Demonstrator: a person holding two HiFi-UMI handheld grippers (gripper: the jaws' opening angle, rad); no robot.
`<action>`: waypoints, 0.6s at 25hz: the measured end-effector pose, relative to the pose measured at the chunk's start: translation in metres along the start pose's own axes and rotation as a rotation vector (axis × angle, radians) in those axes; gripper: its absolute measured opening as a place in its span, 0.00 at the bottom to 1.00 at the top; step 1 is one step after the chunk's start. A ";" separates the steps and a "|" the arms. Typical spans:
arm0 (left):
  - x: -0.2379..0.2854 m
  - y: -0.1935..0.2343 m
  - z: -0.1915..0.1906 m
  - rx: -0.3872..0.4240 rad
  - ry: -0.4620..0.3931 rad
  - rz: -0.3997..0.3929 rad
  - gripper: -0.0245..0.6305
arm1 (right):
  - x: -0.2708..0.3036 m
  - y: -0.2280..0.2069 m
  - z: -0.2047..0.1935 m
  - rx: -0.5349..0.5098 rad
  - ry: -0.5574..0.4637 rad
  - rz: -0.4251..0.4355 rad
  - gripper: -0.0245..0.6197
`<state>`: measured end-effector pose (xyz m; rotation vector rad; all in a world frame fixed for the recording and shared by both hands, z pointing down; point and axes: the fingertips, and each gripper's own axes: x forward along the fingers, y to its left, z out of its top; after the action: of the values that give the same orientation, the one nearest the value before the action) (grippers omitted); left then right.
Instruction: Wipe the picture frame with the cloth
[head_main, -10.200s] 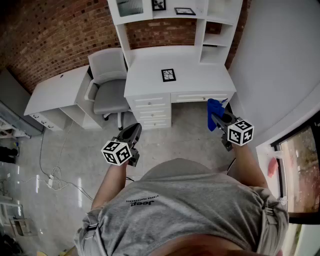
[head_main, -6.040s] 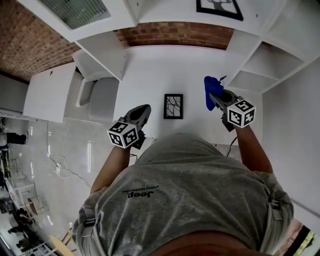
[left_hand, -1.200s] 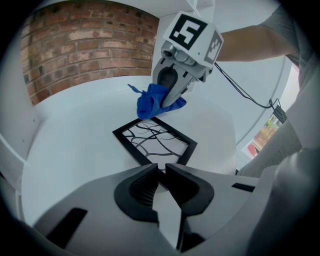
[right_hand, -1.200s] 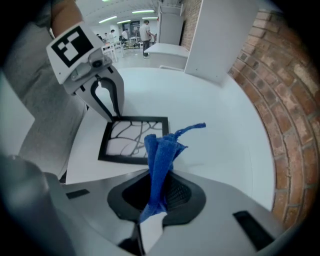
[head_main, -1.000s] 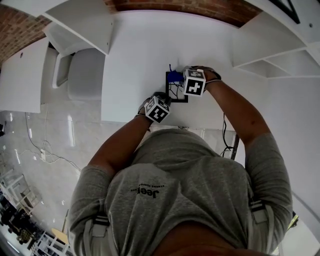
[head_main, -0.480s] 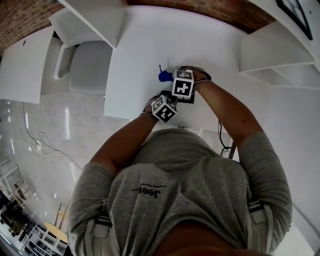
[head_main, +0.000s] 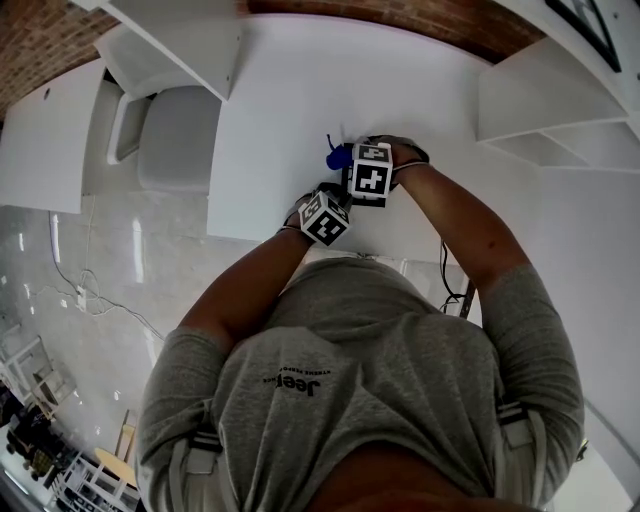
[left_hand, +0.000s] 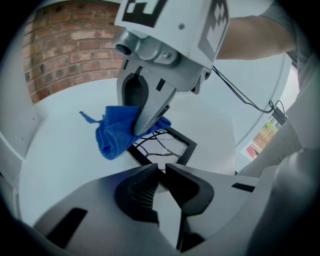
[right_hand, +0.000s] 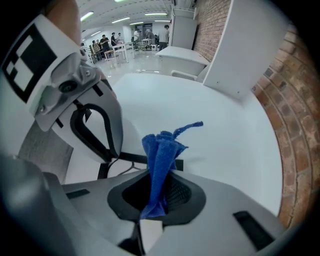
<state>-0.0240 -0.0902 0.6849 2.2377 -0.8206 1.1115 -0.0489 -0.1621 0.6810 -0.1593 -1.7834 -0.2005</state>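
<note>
The black picture frame (left_hand: 167, 146) lies flat on the white desk (head_main: 270, 90); the head view hides nearly all of it under the two grippers. My left gripper (left_hand: 161, 171) is shut on the frame's near edge. My right gripper (right_hand: 159, 186) is shut on the blue cloth (right_hand: 162, 147), whose bunched end presses on the frame's far left corner (left_hand: 117, 131). In the head view the cloth (head_main: 337, 157) pokes out to the left of the right gripper (head_main: 350, 166), and the left gripper (head_main: 328, 196) sits just below it.
A grey chair (head_main: 175, 135) stands left of the desk. White shelf units (head_main: 545, 90) rise on the right and along the back (head_main: 175, 30), in front of a brick wall. A black cable (head_main: 452, 280) hangs at the desk's near right edge.
The person walked up to the desk and brought both grippers onto the frame. Over the last second the cloth slid left over the frame's top, then a little back right; the left gripper stayed put.
</note>
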 end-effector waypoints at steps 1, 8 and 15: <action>0.000 0.000 0.000 -0.002 0.002 0.000 0.13 | -0.001 0.001 -0.008 -0.003 0.015 -0.002 0.12; 0.000 0.001 -0.001 -0.005 0.012 0.006 0.13 | -0.014 0.009 -0.076 0.051 0.080 -0.007 0.12; 0.001 0.001 -0.001 -0.003 0.028 0.013 0.13 | -0.017 0.015 -0.126 0.106 0.139 -0.014 0.12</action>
<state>-0.0245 -0.0907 0.6861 2.2128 -0.8256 1.1441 0.0777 -0.1757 0.6916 -0.0560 -1.6524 -0.1240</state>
